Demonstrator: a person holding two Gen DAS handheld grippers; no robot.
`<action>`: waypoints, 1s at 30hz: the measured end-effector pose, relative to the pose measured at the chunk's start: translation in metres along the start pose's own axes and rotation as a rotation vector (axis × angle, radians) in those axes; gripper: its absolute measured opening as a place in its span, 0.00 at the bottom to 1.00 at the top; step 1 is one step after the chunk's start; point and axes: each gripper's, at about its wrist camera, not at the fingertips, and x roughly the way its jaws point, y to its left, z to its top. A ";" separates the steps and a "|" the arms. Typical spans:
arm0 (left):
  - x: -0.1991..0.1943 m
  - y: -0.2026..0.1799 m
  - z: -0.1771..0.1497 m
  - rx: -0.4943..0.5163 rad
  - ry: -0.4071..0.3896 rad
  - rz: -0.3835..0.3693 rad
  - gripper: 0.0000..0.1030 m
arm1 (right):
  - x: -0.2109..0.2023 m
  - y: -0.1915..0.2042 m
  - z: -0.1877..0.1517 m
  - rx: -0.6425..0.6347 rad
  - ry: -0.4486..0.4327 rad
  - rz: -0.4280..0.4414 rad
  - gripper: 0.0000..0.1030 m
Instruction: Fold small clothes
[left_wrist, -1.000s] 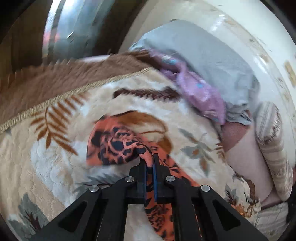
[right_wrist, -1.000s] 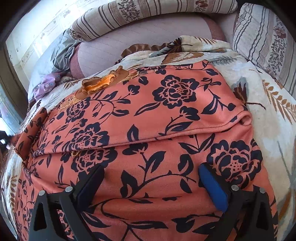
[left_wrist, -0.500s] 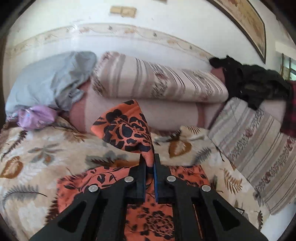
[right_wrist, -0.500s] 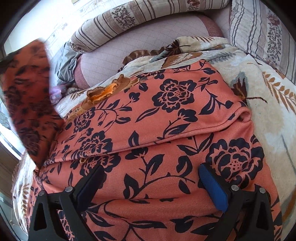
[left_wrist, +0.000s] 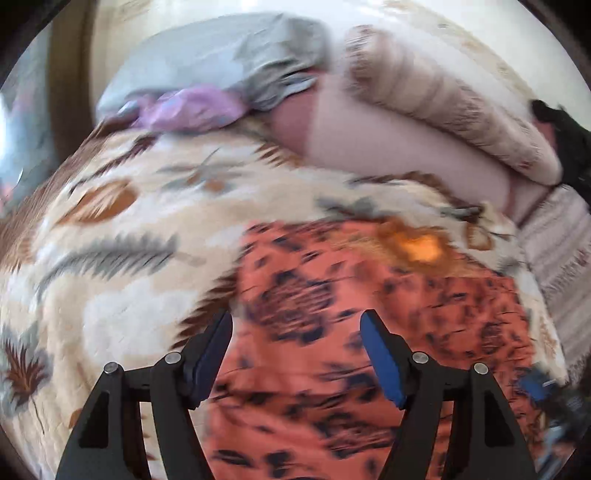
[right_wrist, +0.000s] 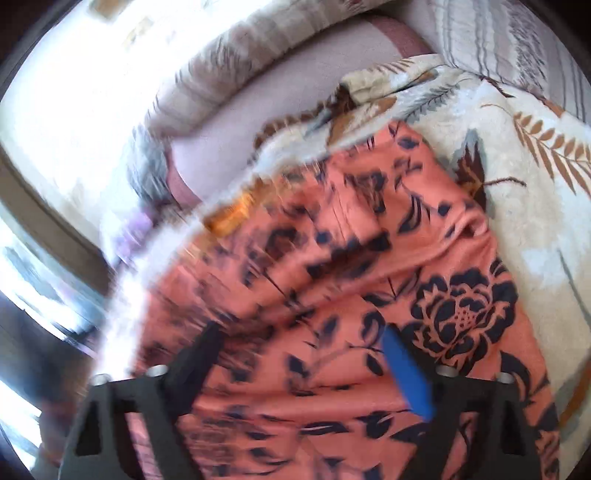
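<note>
- The orange floral garment (left_wrist: 332, 332) is lying on the leaf-patterned blanket (left_wrist: 110, 277), filling the lower centre of both views.
- The left gripper (left_wrist: 295, 354) is standing released; its jaws have just been opening, and nothing is pinched between them, the cloth lying below.
- The right gripper (right_wrist: 303, 362) is also standing apart over the garment, its jaws having just been closing a little, pressing on nothing.
- Judging from this, one fold is being laid down; it is better to smooth the folded edge flat before taking the next corner.
- Both views are blurred, so small wrinkles are not clear.
</note>
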 end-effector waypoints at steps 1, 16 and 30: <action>0.008 0.012 -0.006 -0.032 0.016 0.023 0.70 | -0.008 0.002 0.008 0.005 -0.029 -0.014 0.82; 0.010 0.049 -0.024 -0.089 -0.045 -0.028 0.70 | 0.011 0.080 0.119 -0.026 0.049 -0.120 0.05; 0.084 -0.005 -0.020 0.087 0.081 0.039 0.87 | 0.052 -0.024 0.045 0.122 0.190 -0.204 0.33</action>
